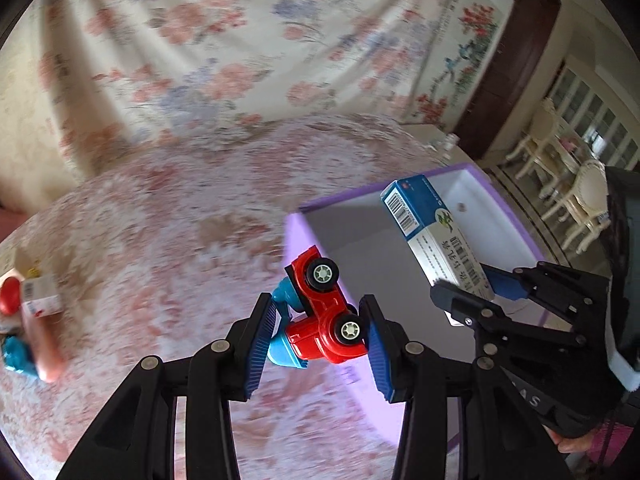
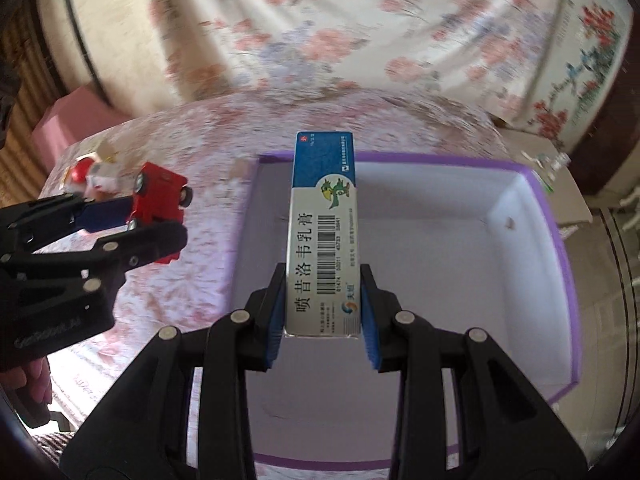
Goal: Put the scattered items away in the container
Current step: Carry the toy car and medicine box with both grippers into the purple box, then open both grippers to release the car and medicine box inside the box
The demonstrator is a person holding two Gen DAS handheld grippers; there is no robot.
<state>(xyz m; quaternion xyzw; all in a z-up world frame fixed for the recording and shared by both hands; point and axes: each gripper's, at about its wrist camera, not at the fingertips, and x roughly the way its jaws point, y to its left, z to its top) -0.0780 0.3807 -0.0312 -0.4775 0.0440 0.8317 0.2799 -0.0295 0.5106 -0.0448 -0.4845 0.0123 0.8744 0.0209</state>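
Note:
My left gripper (image 1: 318,316) is shut on a red and blue toy car (image 1: 320,312), held in the air over the left wall of the purple box (image 1: 294,236). In the right wrist view that car (image 2: 160,196) and the left gripper (image 2: 154,222) hang left of the box (image 2: 556,240). My right gripper (image 2: 322,308) is shut on a blue and white medicine carton (image 2: 324,232), pointing down over the box's white inside. The same carton (image 1: 432,232) shows in the left wrist view, with the right gripper (image 1: 466,284) above the box.
Several loose items lie on the floral table cover at the far left: a red-capped thing (image 1: 10,296), a small white packet (image 1: 40,300) and a teal object (image 1: 18,354). A flowered curtain hangs behind. Chairs (image 1: 576,188) stand beyond the table's right edge.

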